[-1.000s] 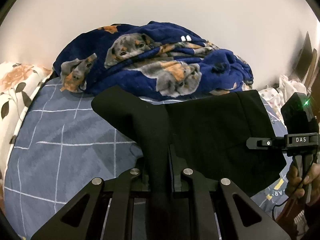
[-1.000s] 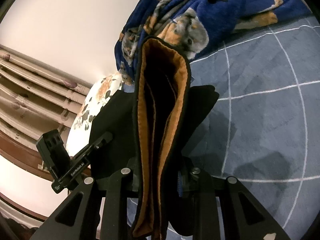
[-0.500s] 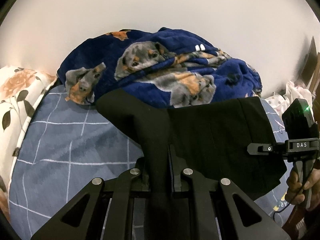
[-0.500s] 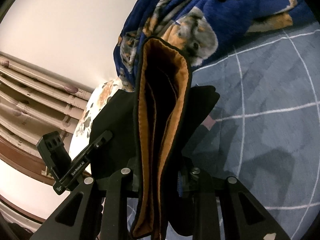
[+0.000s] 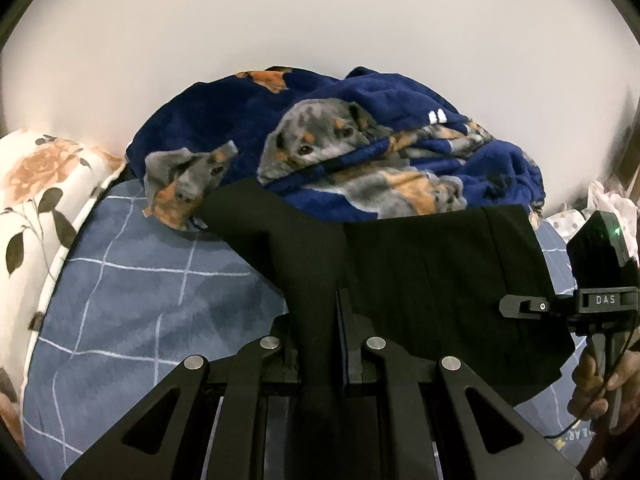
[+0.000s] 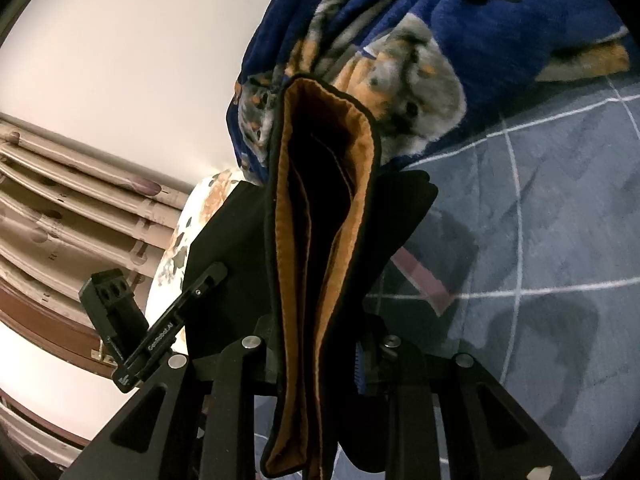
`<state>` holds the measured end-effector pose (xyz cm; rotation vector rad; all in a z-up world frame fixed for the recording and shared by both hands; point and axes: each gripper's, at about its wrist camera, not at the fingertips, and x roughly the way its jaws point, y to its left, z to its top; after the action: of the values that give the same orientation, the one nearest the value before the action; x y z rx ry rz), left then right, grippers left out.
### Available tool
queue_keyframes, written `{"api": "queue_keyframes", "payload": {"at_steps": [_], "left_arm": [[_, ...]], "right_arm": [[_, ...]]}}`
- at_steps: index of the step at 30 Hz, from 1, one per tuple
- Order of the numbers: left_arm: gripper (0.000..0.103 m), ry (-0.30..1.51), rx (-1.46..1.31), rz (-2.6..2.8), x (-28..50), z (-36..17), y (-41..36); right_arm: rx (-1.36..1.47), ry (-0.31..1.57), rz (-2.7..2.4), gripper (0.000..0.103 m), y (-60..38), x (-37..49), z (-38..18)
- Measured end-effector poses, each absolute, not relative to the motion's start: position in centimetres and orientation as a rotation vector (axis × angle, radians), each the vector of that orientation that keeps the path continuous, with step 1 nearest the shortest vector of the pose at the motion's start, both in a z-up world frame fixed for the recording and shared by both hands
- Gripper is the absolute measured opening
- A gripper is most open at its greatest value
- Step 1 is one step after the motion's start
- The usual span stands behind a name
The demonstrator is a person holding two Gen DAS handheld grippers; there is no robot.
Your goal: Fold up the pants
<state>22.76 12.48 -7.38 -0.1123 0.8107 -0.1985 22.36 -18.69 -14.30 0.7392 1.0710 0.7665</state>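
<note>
My left gripper (image 5: 316, 320) is clamped on a fold of the black pants (image 5: 432, 276), and my right gripper (image 6: 320, 344) is pinching the orange-lined waistband (image 6: 320, 200) — cloth held up between the two. Below them sits the blue checked bedsheet (image 5: 132, 300), and past the fingertips the dog-print blanket (image 5: 360, 152).

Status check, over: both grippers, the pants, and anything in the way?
Left gripper and right gripper both clamped on the black pants, held above the blue checked bedsheet. Dog-print blanket heaped just beyond, close to the pants' far edge.
</note>
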Motion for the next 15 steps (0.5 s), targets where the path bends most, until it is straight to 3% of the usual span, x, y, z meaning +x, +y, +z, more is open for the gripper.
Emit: {"api": "queue_keyframes", "payload": {"at_steps": [15], "left_arm": [[0.012,0.843,-0.141,-0.171,24.5,-9.7,13.5]], "right_arm": [[0.774,1.084,0.762,0.023,-20.0,23.6,-15.6]]}}
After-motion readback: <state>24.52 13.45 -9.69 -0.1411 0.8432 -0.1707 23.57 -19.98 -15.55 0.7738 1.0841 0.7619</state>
